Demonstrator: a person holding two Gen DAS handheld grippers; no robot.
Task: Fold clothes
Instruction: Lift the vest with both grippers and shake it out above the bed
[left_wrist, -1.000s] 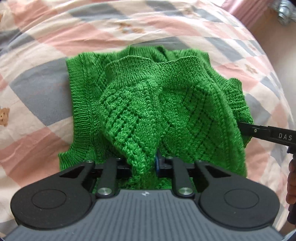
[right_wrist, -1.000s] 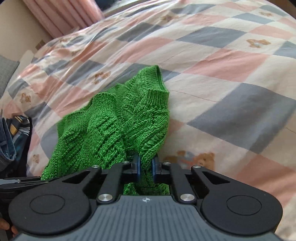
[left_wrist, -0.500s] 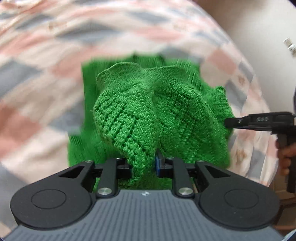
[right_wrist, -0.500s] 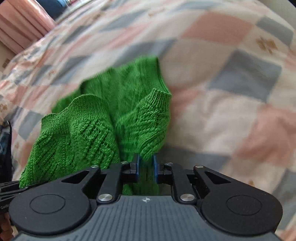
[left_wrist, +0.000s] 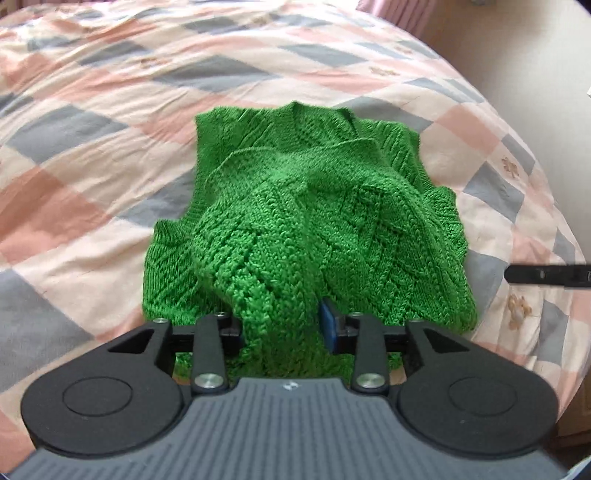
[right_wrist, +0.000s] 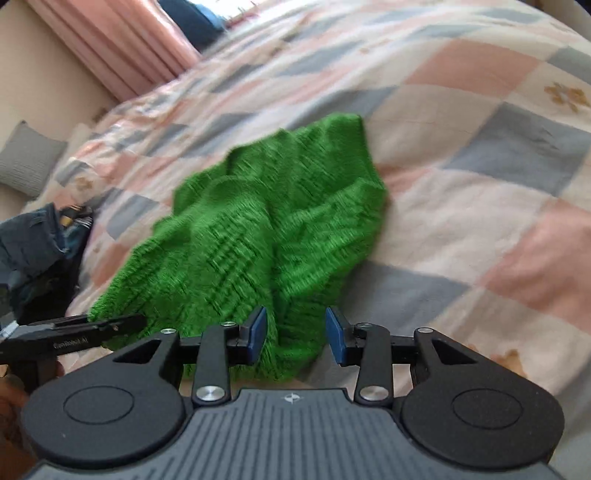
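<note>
Both grippers have parted since half a second ago: the left gripper (left_wrist: 282, 326) and right gripper (right_wrist: 295, 334) now stand open, the green knitted vest (left_wrist: 314, 229) draped loosely between their fingers, its near half doubled over on the checked quilt (left_wrist: 92, 155). Seemingly a fold just released; next, withdraw without dragging it.

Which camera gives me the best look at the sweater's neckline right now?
The left wrist view. The green sweater is sharp there, and its V-shaped neckline shows at the far edge, lying on the quilt. The right wrist view shows the sweater from the side and blurred, so no neckline can be made out.
</note>
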